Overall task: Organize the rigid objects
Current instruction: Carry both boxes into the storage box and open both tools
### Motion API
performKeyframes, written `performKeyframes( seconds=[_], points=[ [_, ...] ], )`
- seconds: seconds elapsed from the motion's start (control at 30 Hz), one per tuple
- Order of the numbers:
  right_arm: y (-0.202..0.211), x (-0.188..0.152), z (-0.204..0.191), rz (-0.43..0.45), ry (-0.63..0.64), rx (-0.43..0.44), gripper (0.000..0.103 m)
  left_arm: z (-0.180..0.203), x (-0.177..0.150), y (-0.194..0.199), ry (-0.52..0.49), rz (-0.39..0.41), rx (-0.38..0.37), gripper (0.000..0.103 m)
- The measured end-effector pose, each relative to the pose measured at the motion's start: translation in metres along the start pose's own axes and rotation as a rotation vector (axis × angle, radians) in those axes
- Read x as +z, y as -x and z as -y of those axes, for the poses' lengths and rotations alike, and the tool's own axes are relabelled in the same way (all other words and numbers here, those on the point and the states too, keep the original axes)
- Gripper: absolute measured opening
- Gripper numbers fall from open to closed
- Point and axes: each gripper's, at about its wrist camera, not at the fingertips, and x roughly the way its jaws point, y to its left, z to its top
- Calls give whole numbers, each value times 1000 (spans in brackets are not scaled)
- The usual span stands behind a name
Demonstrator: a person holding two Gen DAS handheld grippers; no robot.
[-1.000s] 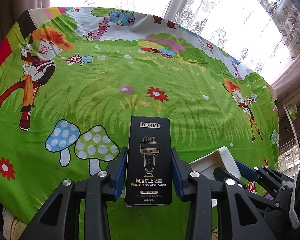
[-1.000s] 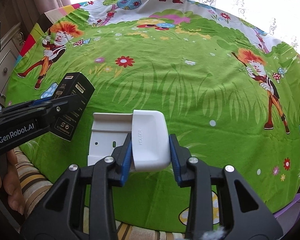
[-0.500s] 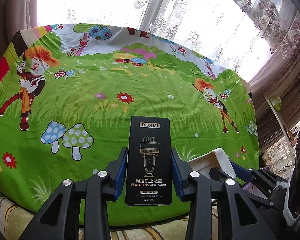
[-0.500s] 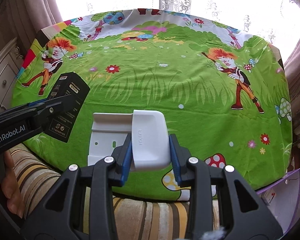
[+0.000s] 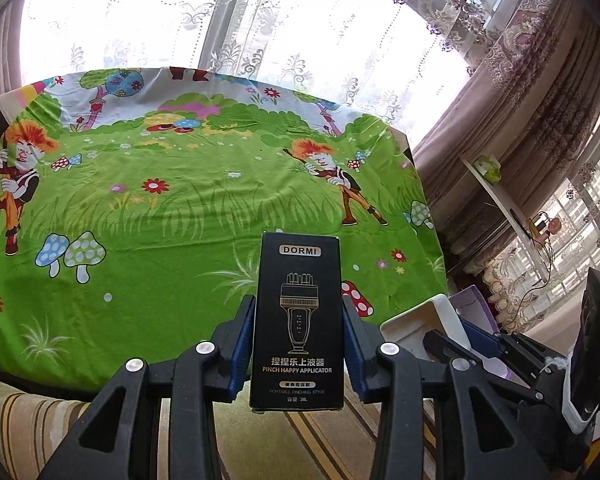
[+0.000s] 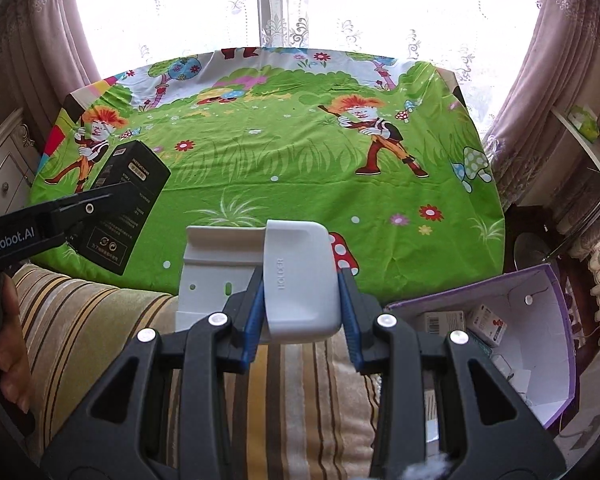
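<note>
My left gripper (image 5: 298, 320) is shut on a black DORMI applicator box (image 5: 298, 316), held upright above the near edge of the table. The box also shows at the left of the right wrist view (image 6: 128, 208). My right gripper (image 6: 300, 292) is shut on a white plastic holder (image 6: 296, 276) with a flat back plate (image 6: 216, 268). The holder also shows at the right of the left wrist view (image 5: 416, 324). Both are held off the green cartoon tablecloth (image 6: 284, 168).
A purple-edged open box (image 6: 500, 336) with several small packages sits low to the right of the table. A striped cushion or sofa (image 6: 100, 320) lies below the near table edge. Curtains and a bright window stand behind the table. A white shelf (image 5: 496, 196) is at the right.
Both grippers have pulled back and up from the table with their objects. The table now looks smaller and farther, and the striped sofa and purple box have come into view.
</note>
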Motion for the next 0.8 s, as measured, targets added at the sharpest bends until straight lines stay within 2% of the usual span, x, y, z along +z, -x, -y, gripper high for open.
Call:
performKeyframes(
  seconds=[0.1,0.43,0.6,0.8],
  points=[
    [20,-14,25,16,-43,-39,39,28,-11,1,-47,-25,-54,41],
    [61,-63,102,25,-203,-202,39,110,-54,-19,-129,-181,-235,41],
    [68,-83,126,11,-264,-265,39,137,-68,-32,-163,-224,-273,41],
    [73,-92,142,17,-318,-305,39,144,-75,-49,-144,-287,-298,43]
  ],
)
